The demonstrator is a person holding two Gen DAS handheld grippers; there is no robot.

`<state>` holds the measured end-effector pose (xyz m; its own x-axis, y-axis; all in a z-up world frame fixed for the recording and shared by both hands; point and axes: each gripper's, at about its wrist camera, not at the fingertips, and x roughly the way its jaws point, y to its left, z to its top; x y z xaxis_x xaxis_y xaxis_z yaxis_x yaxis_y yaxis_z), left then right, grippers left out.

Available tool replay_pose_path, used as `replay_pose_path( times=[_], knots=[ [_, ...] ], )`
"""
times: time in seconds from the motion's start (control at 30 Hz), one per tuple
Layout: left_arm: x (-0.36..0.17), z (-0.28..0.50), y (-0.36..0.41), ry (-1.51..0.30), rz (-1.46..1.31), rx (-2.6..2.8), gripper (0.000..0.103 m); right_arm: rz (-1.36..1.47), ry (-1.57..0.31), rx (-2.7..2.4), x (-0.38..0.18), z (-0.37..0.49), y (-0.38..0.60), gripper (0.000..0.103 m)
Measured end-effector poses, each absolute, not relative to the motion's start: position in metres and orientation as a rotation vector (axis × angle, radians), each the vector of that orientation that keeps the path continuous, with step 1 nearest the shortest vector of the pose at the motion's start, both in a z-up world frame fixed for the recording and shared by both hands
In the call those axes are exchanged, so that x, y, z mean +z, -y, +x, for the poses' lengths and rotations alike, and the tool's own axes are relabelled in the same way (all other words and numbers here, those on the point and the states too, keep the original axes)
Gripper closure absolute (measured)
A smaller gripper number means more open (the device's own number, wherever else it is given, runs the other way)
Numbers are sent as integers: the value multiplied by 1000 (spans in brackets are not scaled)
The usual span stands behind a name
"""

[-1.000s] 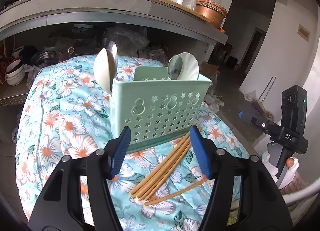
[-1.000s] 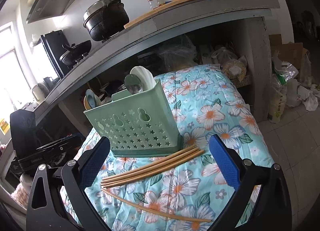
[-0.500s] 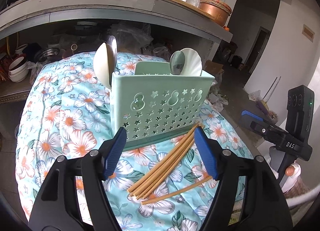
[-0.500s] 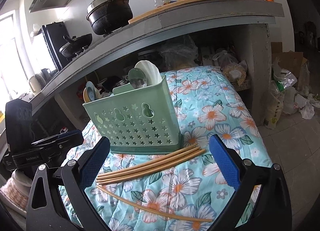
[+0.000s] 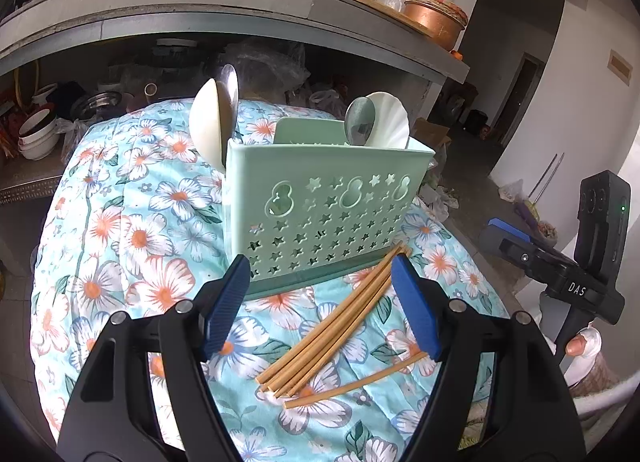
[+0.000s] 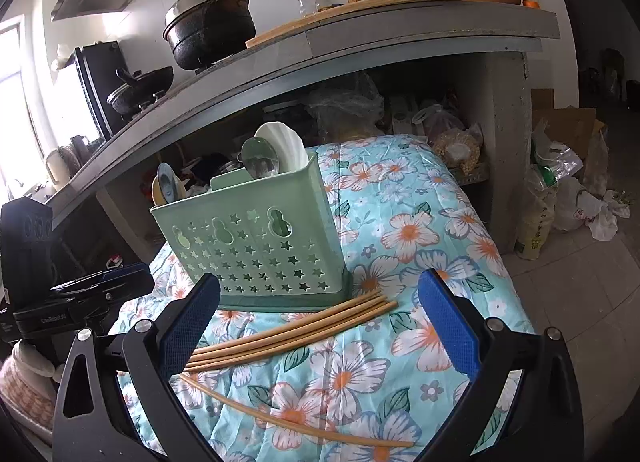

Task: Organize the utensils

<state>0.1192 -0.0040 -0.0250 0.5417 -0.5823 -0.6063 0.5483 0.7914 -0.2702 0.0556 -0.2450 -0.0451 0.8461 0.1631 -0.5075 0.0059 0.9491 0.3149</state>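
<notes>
My left gripper is opening, nothing between its jaws; my right gripper gapes empty. I should straddle the chopsticks squarely before lifting them into the basket.

Both wrist views close, angled down from opposite sides; share caddy, chopsticks

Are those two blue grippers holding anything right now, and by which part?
Nothing is held. The left gripper, jaws opening, and the open right gripper hover above the chopsticks lying on the cloth.

Black tongs, blue ribbed pads, silver screws.
</notes>
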Motion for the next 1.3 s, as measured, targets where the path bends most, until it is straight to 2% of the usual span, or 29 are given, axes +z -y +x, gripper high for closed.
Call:
replay_pose_path(
  times=[1.3],
  knots=[
    [-28, 121, 0, -754, -68, -670, 34, 218, -570, -55, -48, 61, 244, 6]
  ],
)
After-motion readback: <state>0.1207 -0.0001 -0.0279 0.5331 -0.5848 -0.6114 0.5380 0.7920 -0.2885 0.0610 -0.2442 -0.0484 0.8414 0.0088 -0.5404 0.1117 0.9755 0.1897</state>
